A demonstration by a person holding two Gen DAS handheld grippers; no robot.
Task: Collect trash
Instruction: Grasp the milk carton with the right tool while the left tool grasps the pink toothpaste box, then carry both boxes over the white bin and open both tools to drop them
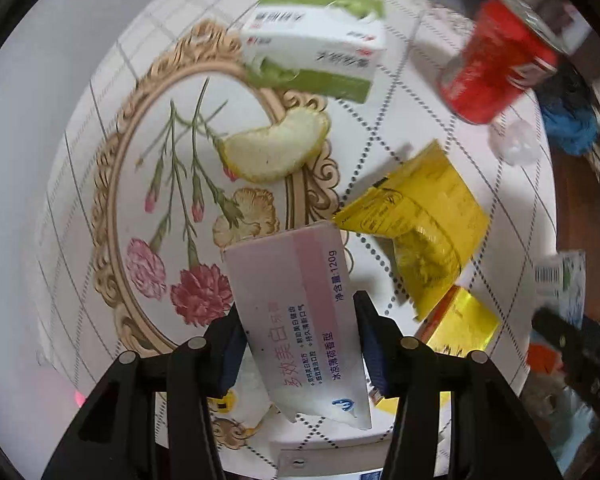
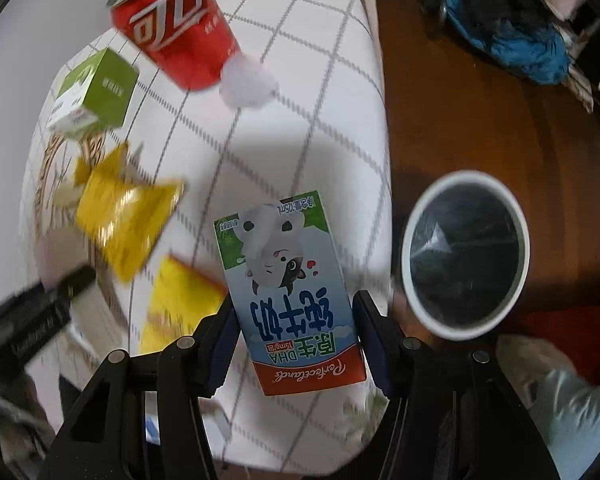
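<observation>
Left gripper [image 1: 298,340]: fingers clamped on both long sides of a pink-and-white toothpaste box [image 1: 300,320], which is held above the near edge of the table [image 1: 80,168].

Right gripper [image 2: 294,336]: fingers clamped on a small milk carton [image 2: 292,296] with a cartoon cow print, held over the table's right edge, near a white-rimmed bin [image 2: 466,256] lined in black that stands on the dark wooden floor [image 2: 480,120].

Table: covered in a white cloth with grey grid lines and a printed oval gold frame of carnations.

Items on the cloth:
- Green-and-white carton [image 1: 316,44], lying at the far edge.
- Red cola can [image 1: 496,64], upright near the far right corner.
- White crumpled ball [image 1: 516,144], just beside the can.
- Pale yellow fruit peel [image 1: 276,148], on the rim of the printed frame, mid-table.
- Crumpled yellow wrapper [image 1: 420,216], right of centre.
- Yellow foil packet [image 1: 460,324], close to the near right edge, beside the wrapper.

Blue cloth heap [image 2: 508,44]: on the floor beyond the bin.
</observation>
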